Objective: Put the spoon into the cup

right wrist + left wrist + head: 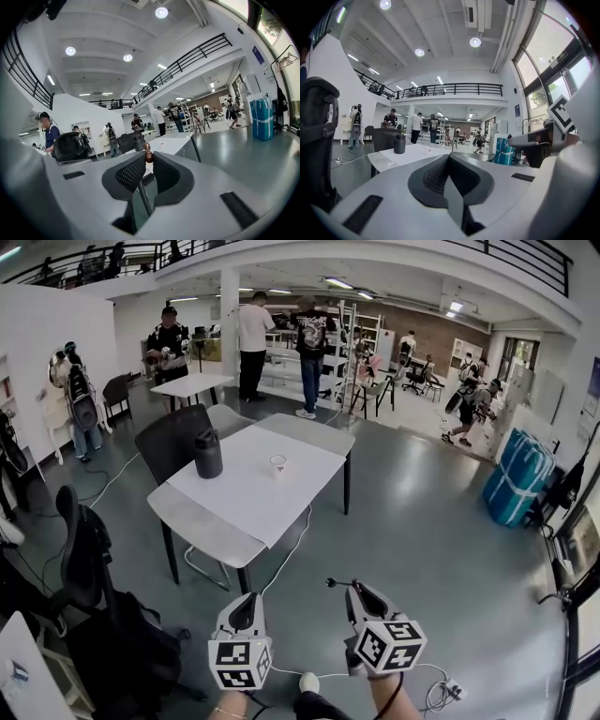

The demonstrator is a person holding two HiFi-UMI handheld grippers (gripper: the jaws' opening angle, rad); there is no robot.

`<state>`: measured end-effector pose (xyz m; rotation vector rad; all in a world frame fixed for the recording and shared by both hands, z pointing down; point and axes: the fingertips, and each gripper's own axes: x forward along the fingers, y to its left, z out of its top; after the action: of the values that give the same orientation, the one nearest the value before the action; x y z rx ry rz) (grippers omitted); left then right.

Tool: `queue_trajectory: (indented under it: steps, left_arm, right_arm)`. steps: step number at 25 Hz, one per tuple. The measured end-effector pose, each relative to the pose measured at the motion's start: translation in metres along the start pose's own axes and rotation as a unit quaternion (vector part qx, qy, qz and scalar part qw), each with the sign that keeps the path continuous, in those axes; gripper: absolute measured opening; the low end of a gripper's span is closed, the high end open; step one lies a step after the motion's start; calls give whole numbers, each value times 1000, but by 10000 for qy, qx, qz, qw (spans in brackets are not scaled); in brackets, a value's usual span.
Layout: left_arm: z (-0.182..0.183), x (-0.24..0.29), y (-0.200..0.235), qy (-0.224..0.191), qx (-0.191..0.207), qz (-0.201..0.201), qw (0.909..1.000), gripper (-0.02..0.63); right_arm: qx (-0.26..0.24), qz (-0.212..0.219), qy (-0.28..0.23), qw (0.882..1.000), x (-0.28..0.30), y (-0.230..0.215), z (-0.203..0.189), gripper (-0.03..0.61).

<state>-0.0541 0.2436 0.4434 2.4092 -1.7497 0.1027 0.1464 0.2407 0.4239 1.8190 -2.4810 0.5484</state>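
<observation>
A small white paper cup (278,465) stands on the white-topped table (192,524) some way ahead of me. My right gripper (354,589) is shut on a thin dark spoon (332,582), whose handle sticks out to the left past the jaws. In the right gripper view the spoon (148,154) shows a brown knobbed end between the pads. My left gripper (246,601) is beside it, jaws together and empty. Seen from the left gripper (449,155), the cup (428,148) is tiny and far away on the table.
A dark flask (208,454) stands on the table left of the cup. A black chair (169,442) sits behind the table and another office chair (84,554) at my left. Cables run over the grey floor. Several people stand at the back.
</observation>
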Motion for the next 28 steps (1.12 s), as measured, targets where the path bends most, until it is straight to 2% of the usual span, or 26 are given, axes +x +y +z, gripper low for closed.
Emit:
queue_trajectory:
  steps: [10, 15, 28]
  left_arm:
    - [32, 121, 27, -6, -85, 310, 9995, 18]
    - [38, 167, 28, -24, -156, 432, 9989, 18]
    - [30, 225, 46, 194, -196, 629, 9976, 18]
  right_arm:
    - [-1, 233, 125, 9997, 121, -45, 49, 67]
    - [-69, 325, 209, 9992, 161, -70, 63, 67]
    - [119, 431, 440, 9980, 229, -99, 62, 67]
